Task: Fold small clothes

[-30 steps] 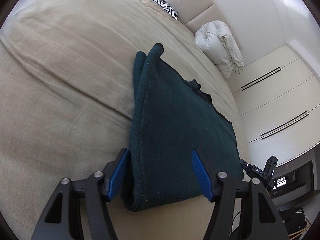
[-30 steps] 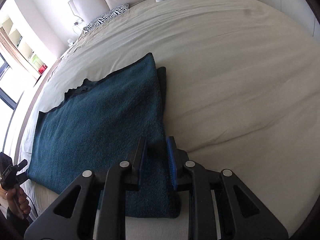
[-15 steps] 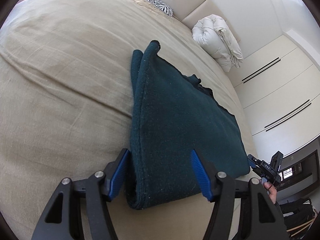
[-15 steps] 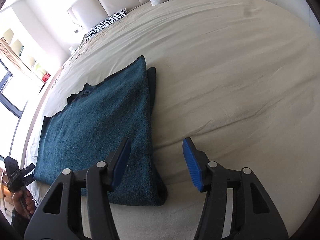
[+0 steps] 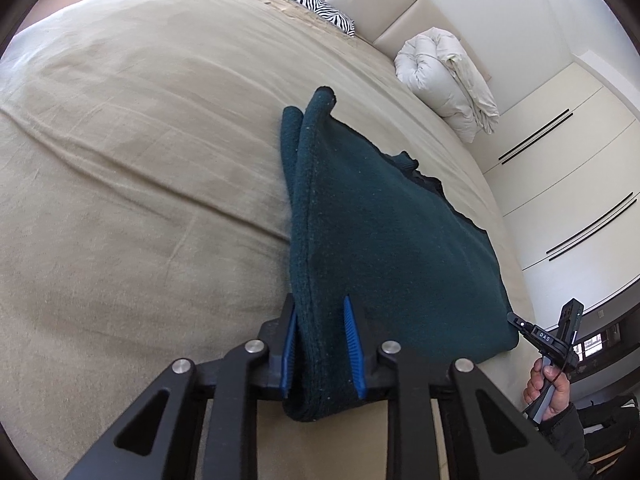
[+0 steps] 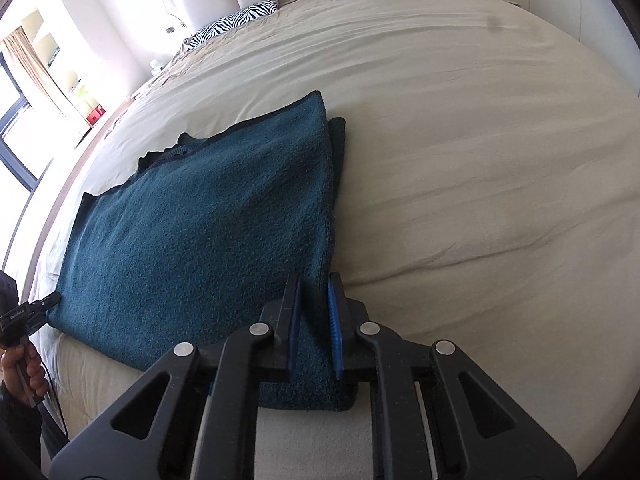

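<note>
A dark teal knitted garment (image 5: 380,240) lies folded on the beige bed sheet (image 5: 140,160), near the bed's front edge. My left gripper (image 5: 320,304) has its blue pads around the thick folded left edge at the near corner, and its jaws are closing on that edge. In the right wrist view the same garment (image 6: 200,220) spreads to the left, and my right gripper (image 6: 314,282) is shut on its right folded edge at the near corner. Each view also shows the other gripper's tip at the garment's far corner, held by a hand (image 5: 548,388).
A zebra-print pillow (image 5: 312,6) and a rolled white duvet (image 5: 448,80) lie at the headboard. White wardrobe doors (image 5: 560,160) stand past the bed's right side. A window with a curtain (image 6: 24,64) is at far left. Bare sheet (image 6: 480,160) stretches right of the garment.
The left jaws have narrowed from wide apart onto the garment's folded edge. The right jaws opened half a second ago and have shut again on the right edge.
</note>
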A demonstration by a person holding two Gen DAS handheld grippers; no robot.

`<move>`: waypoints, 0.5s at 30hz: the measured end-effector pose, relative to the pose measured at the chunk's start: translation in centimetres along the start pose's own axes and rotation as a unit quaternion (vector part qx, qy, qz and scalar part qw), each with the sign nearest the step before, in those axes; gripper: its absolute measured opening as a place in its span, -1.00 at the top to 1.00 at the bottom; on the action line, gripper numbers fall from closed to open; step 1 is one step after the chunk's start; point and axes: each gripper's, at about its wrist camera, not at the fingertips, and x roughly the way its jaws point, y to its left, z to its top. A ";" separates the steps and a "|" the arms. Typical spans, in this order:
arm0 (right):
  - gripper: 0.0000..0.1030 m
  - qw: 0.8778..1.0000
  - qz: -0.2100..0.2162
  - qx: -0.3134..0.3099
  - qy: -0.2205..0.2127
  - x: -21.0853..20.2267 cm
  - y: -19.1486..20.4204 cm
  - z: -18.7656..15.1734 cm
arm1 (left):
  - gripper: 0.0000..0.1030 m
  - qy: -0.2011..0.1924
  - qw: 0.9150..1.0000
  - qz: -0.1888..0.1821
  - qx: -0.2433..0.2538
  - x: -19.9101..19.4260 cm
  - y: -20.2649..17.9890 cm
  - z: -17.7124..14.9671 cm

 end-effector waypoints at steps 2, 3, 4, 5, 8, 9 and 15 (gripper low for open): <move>0.87 1.000 -0.007 -0.006 -0.003 -0.2 0.3 0.0 | 0.61 -0.003 1.000 0.007 0.005 -0.1 -0.2 0.0; 0.88 1.000 -0.010 -0.009 -0.004 -0.3 0.5 0.0 | 0.64 -0.004 1.000 0.012 0.007 -0.2 -0.3 0.0; 0.88 1.000 -0.013 -0.012 -0.006 -0.4 0.6 -0.1 | 0.67 -0.005 1.000 0.018 0.009 -0.2 -0.4 0.0; 0.89 1.000 -0.017 -0.017 -0.007 -0.5 0.8 -0.1 | 0.69 -0.005 1.000 0.022 0.012 -0.2 -0.6 0.0; 0.89 0.999 -0.028 -0.027 -0.015 -1.0 1.3 -0.3 | 0.71 -0.007 0.999 0.036 0.020 -0.3 -1.0 0.1; 0.89 0.999 -0.031 -0.030 -0.019 -1.2 1.4 -0.3 | 0.71 -0.007 0.999 0.042 0.023 -0.3 -1.2 0.1; 0.90 0.998 -0.044 -0.043 -0.033 -2.7 1.9 -0.9 | 0.77 -0.020 0.998 0.056 0.037 -0.9 -1.9 0.0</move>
